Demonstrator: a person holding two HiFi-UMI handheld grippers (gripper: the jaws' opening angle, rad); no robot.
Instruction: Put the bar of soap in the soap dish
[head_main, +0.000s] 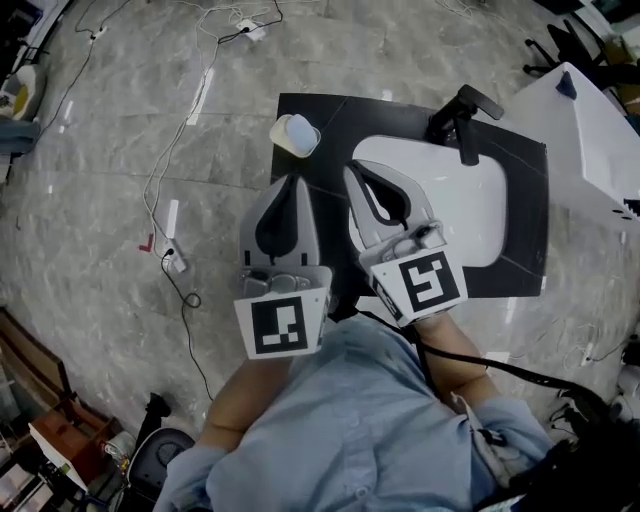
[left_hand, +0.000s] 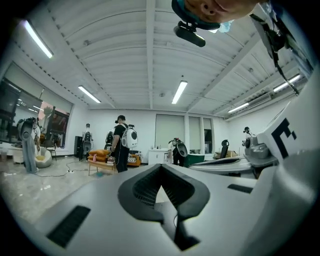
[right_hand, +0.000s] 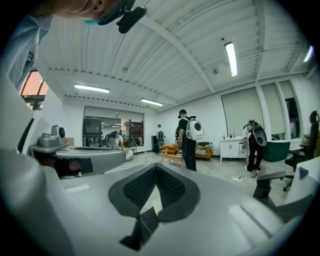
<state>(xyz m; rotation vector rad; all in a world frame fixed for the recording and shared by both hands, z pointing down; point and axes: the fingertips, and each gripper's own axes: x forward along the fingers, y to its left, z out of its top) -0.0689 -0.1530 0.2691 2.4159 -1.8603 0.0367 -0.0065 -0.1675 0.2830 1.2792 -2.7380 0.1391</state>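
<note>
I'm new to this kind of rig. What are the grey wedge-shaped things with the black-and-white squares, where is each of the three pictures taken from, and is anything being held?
There is no robot here. A person in a light blue shirt holds a grey two-jaw tool in each hand.

The head view looks steeply down from a camera on the person's head. It shows the left tool and the right tool. The cubes with square markers are part of the tools.

The other two pictures come from a camera riding on each tool, looking along its jaws into the room beyond. In both views the jaws are together with nothing between them, so both tools are empty.

Below the tools lies a black countertop with a white sink basin and a black faucet. At the countertop's far left corner, a pale bar of soap lies in a cream soap dish.
</note>
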